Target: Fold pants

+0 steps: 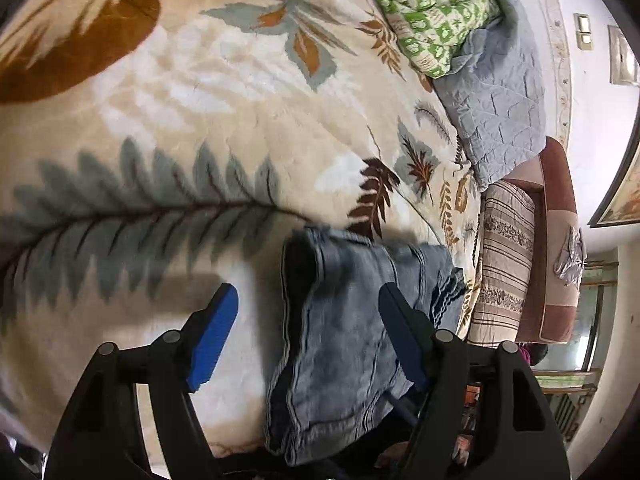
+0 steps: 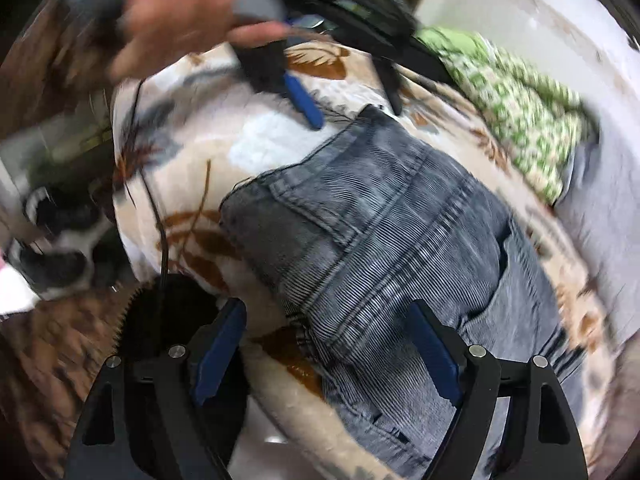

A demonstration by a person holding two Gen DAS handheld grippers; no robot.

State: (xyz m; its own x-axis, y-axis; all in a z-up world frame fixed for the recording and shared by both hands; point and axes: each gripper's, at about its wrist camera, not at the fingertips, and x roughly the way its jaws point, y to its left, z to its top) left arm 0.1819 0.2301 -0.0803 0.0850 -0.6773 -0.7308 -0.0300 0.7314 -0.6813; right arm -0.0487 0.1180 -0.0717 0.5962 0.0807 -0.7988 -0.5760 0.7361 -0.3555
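Both the left gripper (image 1: 308,300) and right gripper (image 2: 328,312) hang with fingers spread over the folded jeans (image 2: 380,232) on the leaf-print blanket (image 1: 200,120), a green quilt (image 1: 432,12) and grey quilt (image 1: 500,100) beyond them.

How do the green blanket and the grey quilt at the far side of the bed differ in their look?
The green blanket carries a green and white check print; the grey quilt is plain grey with stitched blocks. The green blanket is bunched up in rumpled folds; the grey quilt lies flatter. They touch, and both rest on the leaf-patterned bedspread, apart from the jeans.
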